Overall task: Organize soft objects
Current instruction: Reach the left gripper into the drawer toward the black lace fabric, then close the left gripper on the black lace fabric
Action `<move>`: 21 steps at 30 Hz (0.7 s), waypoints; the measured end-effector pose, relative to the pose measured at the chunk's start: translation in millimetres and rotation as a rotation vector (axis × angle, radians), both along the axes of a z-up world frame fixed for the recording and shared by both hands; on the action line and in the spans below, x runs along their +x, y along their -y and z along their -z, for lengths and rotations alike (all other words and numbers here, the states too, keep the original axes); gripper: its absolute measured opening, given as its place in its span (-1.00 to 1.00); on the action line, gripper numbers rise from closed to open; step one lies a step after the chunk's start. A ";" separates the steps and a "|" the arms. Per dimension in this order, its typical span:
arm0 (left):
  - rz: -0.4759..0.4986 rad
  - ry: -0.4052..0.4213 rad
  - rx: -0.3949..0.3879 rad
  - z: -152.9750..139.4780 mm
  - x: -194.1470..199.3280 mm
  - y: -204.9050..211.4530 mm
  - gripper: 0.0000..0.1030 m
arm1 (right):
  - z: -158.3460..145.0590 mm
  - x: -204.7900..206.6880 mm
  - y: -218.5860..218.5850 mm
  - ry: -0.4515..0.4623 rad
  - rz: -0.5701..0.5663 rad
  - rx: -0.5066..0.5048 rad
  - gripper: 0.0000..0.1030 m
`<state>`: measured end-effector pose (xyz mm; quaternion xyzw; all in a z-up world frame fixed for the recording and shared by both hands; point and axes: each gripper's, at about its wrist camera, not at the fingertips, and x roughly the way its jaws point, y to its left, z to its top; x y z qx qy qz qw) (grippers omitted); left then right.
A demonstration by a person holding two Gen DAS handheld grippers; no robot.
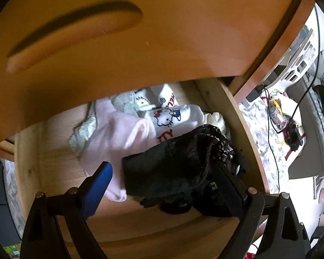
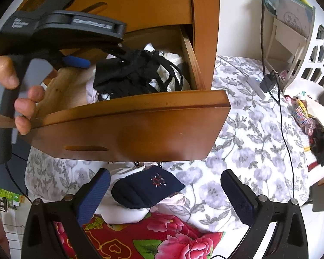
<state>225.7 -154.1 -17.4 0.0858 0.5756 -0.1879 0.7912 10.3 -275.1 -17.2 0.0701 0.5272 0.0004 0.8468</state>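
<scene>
Blue-padded fingers (image 1: pixel 98 185) of the left hand-held gripper (image 1: pixel 162 185) reach into the open wooden drawer (image 1: pixel 32 164), jaws spread, with a black lace garment (image 1: pixel 183 161) lying between them and draped over the right finger; whether it is pinched cannot be told, since the jaws stand wide. At 11 o'clock from the garment lies a pink cloth (image 1: pixel 116 133), and at 12 o'clock a white Hello Kitty piece (image 1: pixel 168 118), all inside the drawer. From the right wrist view, a hand (image 2: pixel 17 99) holds the left gripper at 9 o'clock, over the drawer, where the black garment (image 2: pixel 136 75) sits atop the pile. Below the drawer front, the right hand-held gripper (image 2: pixel 165 187) hangs released, jaws wide apart above a navy sock (image 2: pixel 146 187) that rests on white clothes (image 2: pixel 123 213) and a red floral fabric (image 2: pixel 162 237). A grey-flowered bedspread (image 2: pixel 248 146) extends toward 3 o'clock.
</scene>
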 end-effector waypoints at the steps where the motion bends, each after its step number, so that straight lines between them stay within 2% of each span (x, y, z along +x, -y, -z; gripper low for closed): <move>1: -0.002 -0.007 0.003 3.3 1.1 1.6 0.81 | 0.3 0.1 0.1 0.000 -0.001 0.000 1.00; 3: -0.002 -0.016 0.009 7.5 2.9 4.4 0.72 | 0.8 0.6 0.5 -0.001 -0.001 -0.001 1.00; 7: -0.004 -0.027 0.016 15.8 7.0 8.5 0.68 | 2.3 2.2 2.0 -0.003 0.007 -0.001 1.00; 8: 0.000 -0.031 0.015 17.4 7.6 9.3 0.50 | 2.5 2.6 2.0 -0.003 0.007 -0.002 1.00; 9: 0.001 -0.038 0.020 19.3 8.4 9.6 0.42 | 2.4 2.5 2.1 -0.002 0.006 -0.002 1.00; 13: -0.016 -0.046 0.010 22.9 15.0 4.4 0.22 | 2.2 3.0 3.3 -0.001 0.009 -0.005 1.00; 15: -0.027 -0.044 -0.003 21.2 17.1 -1.4 0.02 | 2.4 3.1 3.5 -0.002 0.011 -0.008 1.00; 21: -0.036 -0.046 -0.052 18.4 14.8 -16.3 -0.36 | 0.6 2.5 1.2 0.001 0.010 -0.009 1.00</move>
